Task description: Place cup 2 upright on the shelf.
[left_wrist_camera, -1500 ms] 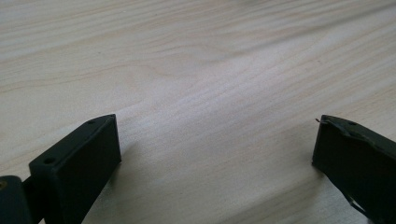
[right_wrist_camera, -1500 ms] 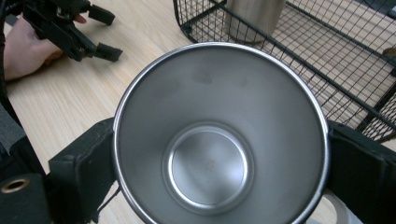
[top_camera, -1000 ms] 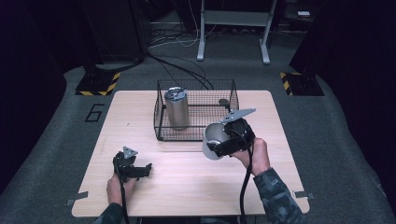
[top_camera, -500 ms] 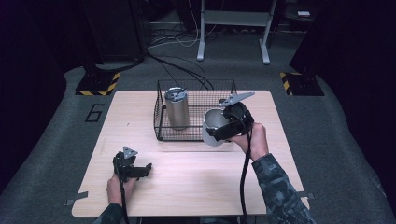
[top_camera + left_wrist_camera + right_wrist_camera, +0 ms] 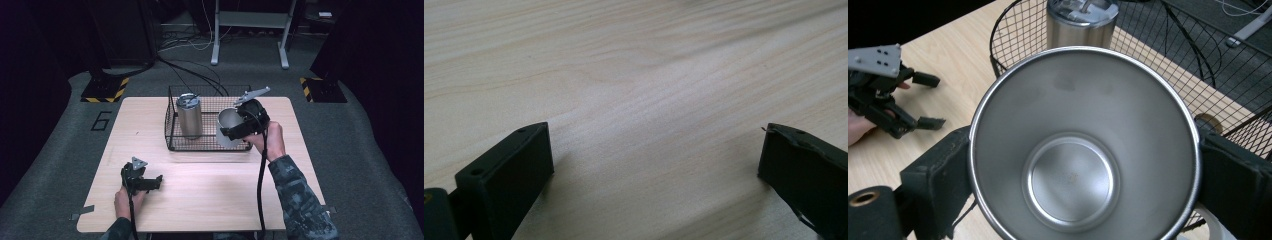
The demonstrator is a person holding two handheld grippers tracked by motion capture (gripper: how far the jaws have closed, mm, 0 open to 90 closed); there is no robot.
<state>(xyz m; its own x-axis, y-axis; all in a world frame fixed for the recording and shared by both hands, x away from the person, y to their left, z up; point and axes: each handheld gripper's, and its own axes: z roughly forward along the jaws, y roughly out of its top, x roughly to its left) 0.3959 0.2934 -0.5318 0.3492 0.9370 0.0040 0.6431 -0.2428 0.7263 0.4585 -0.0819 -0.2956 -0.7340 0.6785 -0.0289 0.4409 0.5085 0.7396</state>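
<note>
From the high view, the right gripper (image 5: 234, 131) holds a steel cup (image 5: 228, 126) tilted over the right part of the wire basket (image 5: 172, 134), beside a lidded steel tumbler (image 5: 189, 115) that stands upright in the basket's left part. The right gripper view adds what the high view cannot: the cup (image 5: 1083, 145) has a bare, shiny inside, and the two black jaws press its outer wall from either side. The left gripper (image 5: 150, 183) rests low on the wooden table (image 5: 215, 190), well apart from the basket; the left gripper view shows its jaws spread wide over bare wood, gripping nothing. Counted: two grippers, two steel vessels, one basket.
</note>
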